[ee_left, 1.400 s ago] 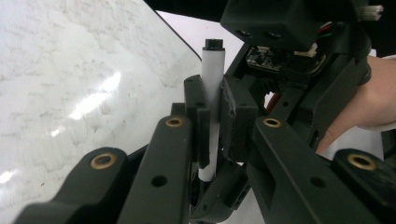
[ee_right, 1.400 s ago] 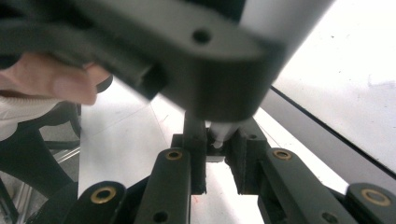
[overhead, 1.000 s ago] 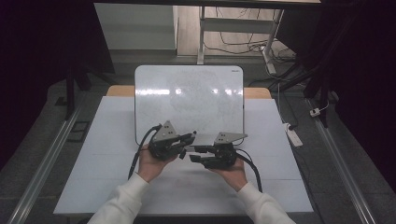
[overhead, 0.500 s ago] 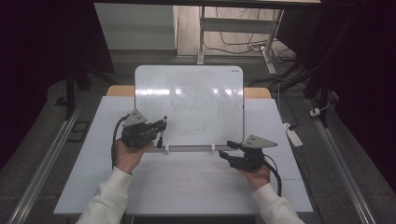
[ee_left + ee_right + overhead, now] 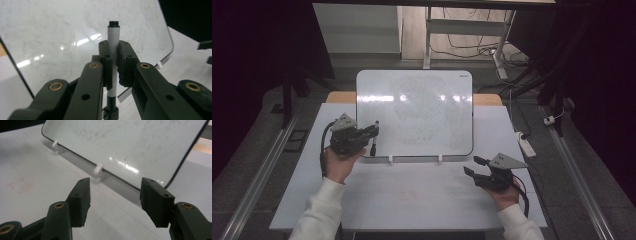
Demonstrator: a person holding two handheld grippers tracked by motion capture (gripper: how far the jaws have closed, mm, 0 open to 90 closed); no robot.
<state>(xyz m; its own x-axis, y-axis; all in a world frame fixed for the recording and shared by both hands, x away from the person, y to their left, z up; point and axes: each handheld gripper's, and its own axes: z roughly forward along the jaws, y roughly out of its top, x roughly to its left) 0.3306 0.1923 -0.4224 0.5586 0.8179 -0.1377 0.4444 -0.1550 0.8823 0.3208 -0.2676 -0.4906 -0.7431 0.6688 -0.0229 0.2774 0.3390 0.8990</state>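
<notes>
1. The left claw is clamped on a marker, its pads pressed against the white barrel from both sides. In the high view the marker sits at about nine o'clock from the middle of the whiteboard, just at the board's left edge.

2. The right claw stands apart with nothing between its jaws. It has just been opening, and it hangs over the worktop at about five o'clock from the board, well apart from the left one.

3. Progress, as a judgement: the marker is picked up and in hand, and its dark end looks bare of a cap, so the preparation seems done. No fresh line shows on the board, so the writing or drawing itself appears still to come.

4. Materials and shapes: the whiteboard is a glossy white panel with rounded corners and a thin dark rim, propped at a tilt on small white plastic pegs. Its surface carries faint grey smears and bright lamp reflections.

5. The marker is a slim smooth cylinder, white in the middle and black at both ends. The claw pads are matt black blocks, one on the left claw rough-edged. The worktop is a flat, pale, matt sheet.
</notes>
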